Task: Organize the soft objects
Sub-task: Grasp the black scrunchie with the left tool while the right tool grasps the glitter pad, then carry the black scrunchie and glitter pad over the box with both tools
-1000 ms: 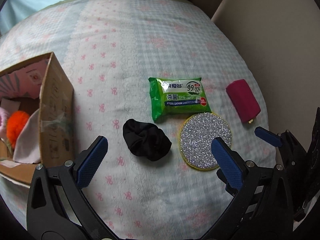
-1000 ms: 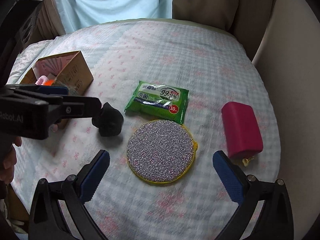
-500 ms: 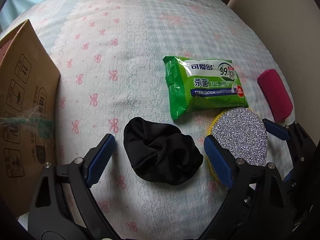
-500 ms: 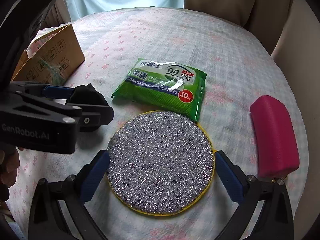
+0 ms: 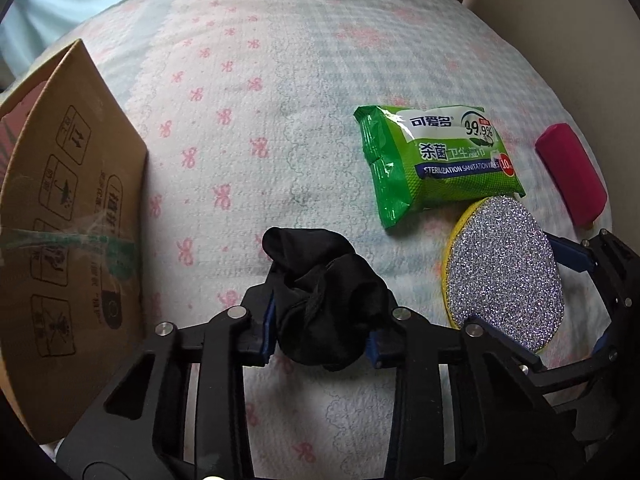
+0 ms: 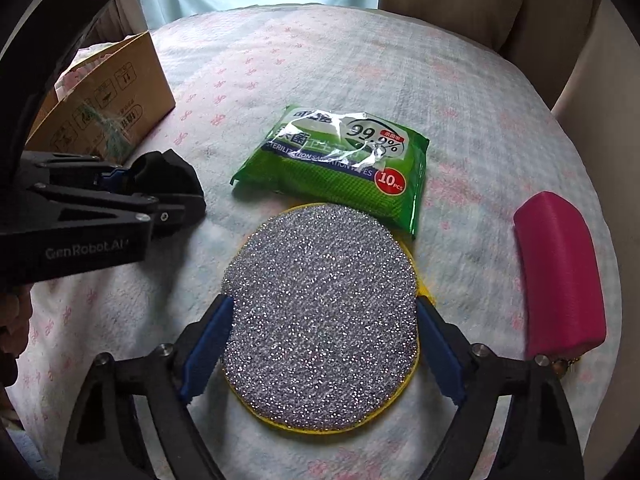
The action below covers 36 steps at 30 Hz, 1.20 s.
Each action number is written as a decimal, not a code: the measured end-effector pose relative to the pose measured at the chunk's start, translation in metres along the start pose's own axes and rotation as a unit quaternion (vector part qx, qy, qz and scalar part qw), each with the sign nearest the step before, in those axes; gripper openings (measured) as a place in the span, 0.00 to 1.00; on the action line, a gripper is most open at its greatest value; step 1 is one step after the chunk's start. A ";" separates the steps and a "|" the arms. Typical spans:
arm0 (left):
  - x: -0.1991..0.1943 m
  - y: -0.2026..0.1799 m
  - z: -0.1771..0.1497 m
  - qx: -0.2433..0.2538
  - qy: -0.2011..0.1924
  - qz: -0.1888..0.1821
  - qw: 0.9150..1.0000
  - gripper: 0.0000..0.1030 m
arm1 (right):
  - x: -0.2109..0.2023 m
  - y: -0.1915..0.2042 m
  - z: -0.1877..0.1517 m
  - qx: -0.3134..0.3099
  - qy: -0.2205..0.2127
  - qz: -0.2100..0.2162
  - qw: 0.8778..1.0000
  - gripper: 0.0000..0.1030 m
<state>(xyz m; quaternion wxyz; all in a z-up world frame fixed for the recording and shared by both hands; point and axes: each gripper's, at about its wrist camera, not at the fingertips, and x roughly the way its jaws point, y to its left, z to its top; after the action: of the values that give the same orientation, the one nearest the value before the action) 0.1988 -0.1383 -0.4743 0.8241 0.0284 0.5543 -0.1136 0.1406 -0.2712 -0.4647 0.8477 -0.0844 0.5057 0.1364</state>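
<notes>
Both grippers have dropped and closed in since a second ago.
Cardboard box point(image 5: 72, 216) at left, contents hidden; left gripper point(image 5: 318, 338) fingers clench the black cloth point(image 5: 320, 304) on the bed point(image 5: 248, 128); right gripper point(image 6: 320, 354) fingers press the glitter sponge's point(image 6: 320, 320) edges.

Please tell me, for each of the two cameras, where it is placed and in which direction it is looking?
Left wrist view: sits on the left gripper, looking forward and down at the black cloth pinched between its fingers; the right gripper shows at the right edge.
Right wrist view: sits on the right gripper, looking down at the glittery round sponge between its fingers; the left gripper shows at left.
Shared: cardboard box, green wipes pack, pink roll, floral bedcover.
</notes>
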 end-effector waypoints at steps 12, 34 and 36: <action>-0.022 0.002 -0.004 -0.008 -0.018 -0.007 1.000 0.20 | -0.011 0.014 0.003 0.013 0.004 0.012 1.000 0.38; -0.235 0.042 0.024 -0.061 -0.098 -0.013 0.993 0.20 | -0.186 0.032 0.083 0.080 -0.065 -0.018 0.994 0.37; -0.256 0.056 0.020 -0.067 -0.103 -0.005 0.992 0.20 | -0.208 0.040 0.094 0.090 -0.074 -0.016 0.993 0.37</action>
<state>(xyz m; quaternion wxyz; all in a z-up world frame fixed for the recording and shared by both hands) 0.1368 -0.0470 -0.2354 0.8761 -0.0418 0.4730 -0.0830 0.1126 -0.2377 -0.2372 0.8888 -0.0057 0.4507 0.0826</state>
